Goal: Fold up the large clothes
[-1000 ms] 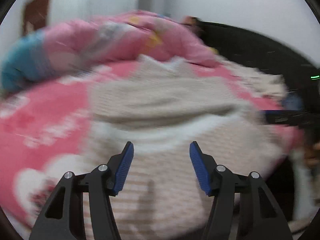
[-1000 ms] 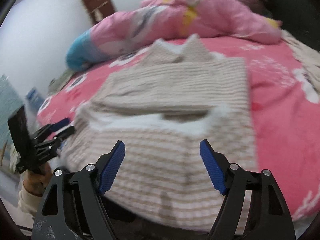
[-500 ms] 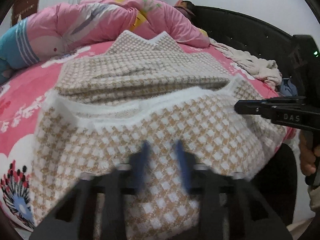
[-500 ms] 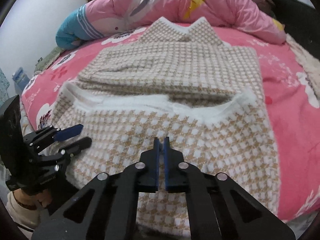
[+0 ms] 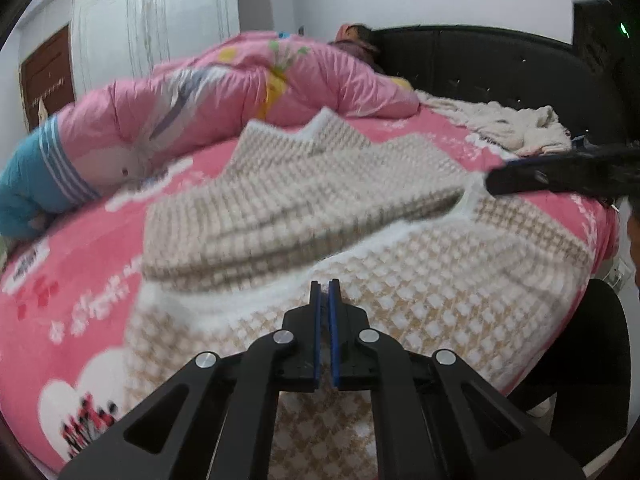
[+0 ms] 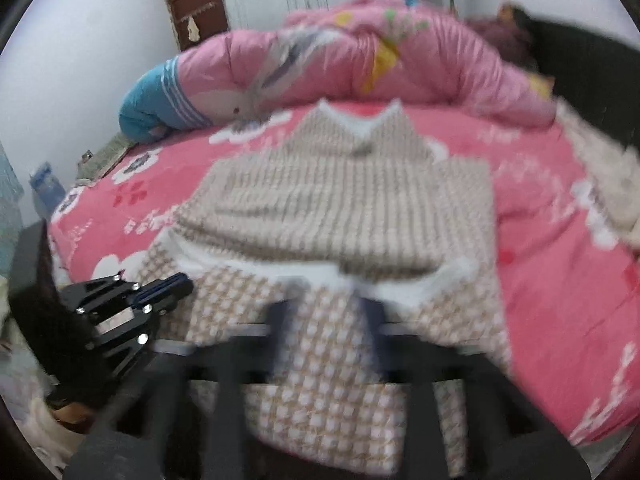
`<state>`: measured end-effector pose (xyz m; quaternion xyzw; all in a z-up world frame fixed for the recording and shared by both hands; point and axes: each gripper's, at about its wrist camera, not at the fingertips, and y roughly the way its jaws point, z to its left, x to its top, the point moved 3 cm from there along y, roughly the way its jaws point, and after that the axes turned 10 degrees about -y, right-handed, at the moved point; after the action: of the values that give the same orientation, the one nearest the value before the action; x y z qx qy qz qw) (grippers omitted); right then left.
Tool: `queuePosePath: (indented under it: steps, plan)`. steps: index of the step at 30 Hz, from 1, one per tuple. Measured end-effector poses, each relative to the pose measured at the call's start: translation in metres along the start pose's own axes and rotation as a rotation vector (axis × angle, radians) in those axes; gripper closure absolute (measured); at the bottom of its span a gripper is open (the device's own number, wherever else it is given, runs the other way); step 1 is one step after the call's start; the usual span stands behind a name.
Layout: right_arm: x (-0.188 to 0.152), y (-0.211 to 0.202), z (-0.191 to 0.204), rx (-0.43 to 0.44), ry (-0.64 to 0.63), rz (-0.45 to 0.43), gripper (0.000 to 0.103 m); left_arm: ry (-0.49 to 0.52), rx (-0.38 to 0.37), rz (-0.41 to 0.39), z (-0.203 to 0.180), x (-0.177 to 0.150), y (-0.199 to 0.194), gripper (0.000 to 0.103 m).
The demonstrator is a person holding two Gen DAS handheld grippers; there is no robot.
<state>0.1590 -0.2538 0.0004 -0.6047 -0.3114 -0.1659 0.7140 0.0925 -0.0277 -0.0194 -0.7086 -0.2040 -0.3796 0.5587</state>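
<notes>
A beige-and-white checked knit garment (image 5: 420,280) lies spread on the pink bed (image 5: 60,300), its upper part folded over and its lower hem hanging over the near edge. My left gripper (image 5: 325,286) hovers over the white trim band, shut, with nothing between its pads. In the right wrist view it shows at the garment's left edge (image 6: 176,282). My right gripper (image 6: 326,312) is blurred above the garment (image 6: 340,208) and its jaws are opening with nothing pressed between them. From the left wrist view it reaches in at the garment's right corner (image 5: 520,180).
A rolled pink duvet (image 5: 240,92) with a blue end lies across the back of the bed. A black headboard (image 5: 500,60) and a cream blanket (image 5: 520,128) are at the right. A brown door (image 6: 196,4) and a blue bottle (image 6: 48,188) stand to the left.
My left gripper went from wide open to shut and shifted along the garment. My right gripper snapped shut half a second ago and now spreads apart again.
</notes>
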Motion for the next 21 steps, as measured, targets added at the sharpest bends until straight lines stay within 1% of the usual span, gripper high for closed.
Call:
queuePosePath:
  steps: [2,4,5,6,7,8,9,10,13,15,16,18,19,20,21]
  plan:
    - [-0.012,0.015,-0.003,0.013,0.014,0.066,0.037,-0.015,-0.005,0.018,0.003,-0.006,0.006,0.099]
    - [-0.024,0.030,-0.004,0.047,0.043,0.117,0.052,-0.017,-0.003,0.028,0.003,-0.009,0.010,0.099]
    - [-0.029,0.038,-0.007,0.053,0.066,0.145,0.078,-0.012,0.002,0.028,0.002,-0.010,0.011,0.100]
    - [-0.032,0.042,-0.009,0.068,0.083,0.150,0.099,-0.007,0.007,0.026,0.001,-0.011,0.012,0.100]
    - [-0.032,0.040,-0.009,0.066,0.086,0.129,0.100,0.000,0.014,0.018,0.000,-0.011,0.012,0.100]
    - [-0.030,0.033,-0.007,0.044,0.070,0.103,0.102,0.003,0.017,0.010,0.000,-0.010,0.011,0.100]
    - [-0.025,0.023,-0.002,0.010,0.041,0.061,0.102,0.010,0.025,-0.011,0.000,-0.005,0.007,0.100]
    - [-0.023,0.015,0.001,-0.007,0.028,0.038,0.102,0.014,0.030,-0.031,-0.002,0.000,0.003,0.100]
    - [-0.004,-0.010,0.007,-0.075,-0.009,-0.066,0.103,0.024,0.039,-0.119,-0.004,0.026,-0.016,0.100]
    - [0.003,-0.012,0.008,-0.101,-0.026,-0.097,0.103,0.033,0.052,-0.151,-0.005,0.037,-0.020,0.100]
    - [0.004,-0.007,0.009,-0.106,-0.029,-0.094,0.103,0.034,0.060,-0.146,-0.004,0.038,-0.016,0.100]
    - [-0.001,0.012,0.005,-0.110,-0.037,-0.056,0.102,0.030,0.064,-0.096,0.000,0.031,0.000,0.100]
    - [-0.008,0.027,0.002,-0.101,-0.034,-0.015,0.102,0.020,0.056,-0.045,0.003,0.022,0.014,0.099]
    - [-0.015,0.041,-0.002,-0.079,-0.022,0.026,0.102,0.012,0.043,0.008,0.005,0.013,0.026,0.096]
    - [-0.021,0.049,-0.003,-0.060,-0.013,0.052,0.102,0.004,0.044,0.051,0.008,0.006,0.034,0.096]
